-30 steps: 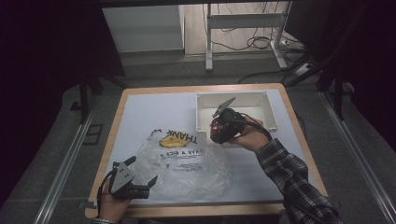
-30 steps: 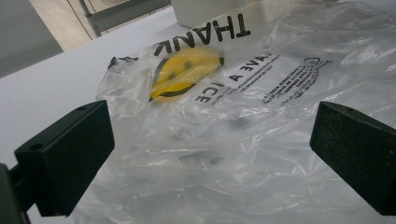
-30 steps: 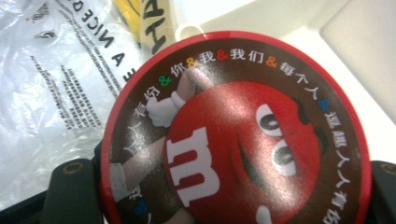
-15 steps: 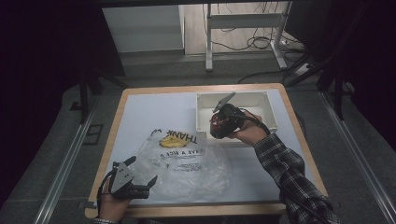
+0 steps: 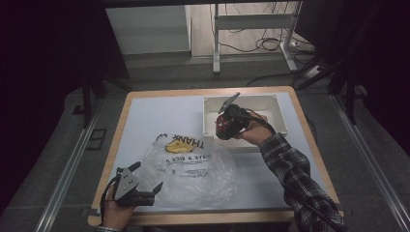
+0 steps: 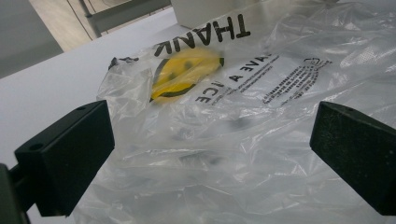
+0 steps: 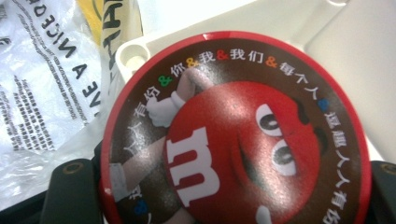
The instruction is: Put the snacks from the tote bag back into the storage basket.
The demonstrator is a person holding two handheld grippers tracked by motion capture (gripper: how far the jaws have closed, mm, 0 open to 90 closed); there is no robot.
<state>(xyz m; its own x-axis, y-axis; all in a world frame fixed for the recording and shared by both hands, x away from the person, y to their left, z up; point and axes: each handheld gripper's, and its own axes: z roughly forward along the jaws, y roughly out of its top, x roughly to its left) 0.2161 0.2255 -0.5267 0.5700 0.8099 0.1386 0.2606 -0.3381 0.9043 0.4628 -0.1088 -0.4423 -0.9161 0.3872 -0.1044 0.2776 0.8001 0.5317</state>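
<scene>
Right gripper (image 5: 223,129) is clamped on a round red candy tin (image 7: 233,135), over the near-left corner of the white bin (image 5: 275,104) at the table's (image 5: 145,111) far right; the right gripper view gives the tin's lid print, which the high view can't resolve; left gripper (image 5: 151,189) sits at the near-left edge, jaws wide apart, holding nothing, facing the clear plastic bag (image 6: 243,121); its own view shows the bag's crumpled film lying between the jaws.
</scene>
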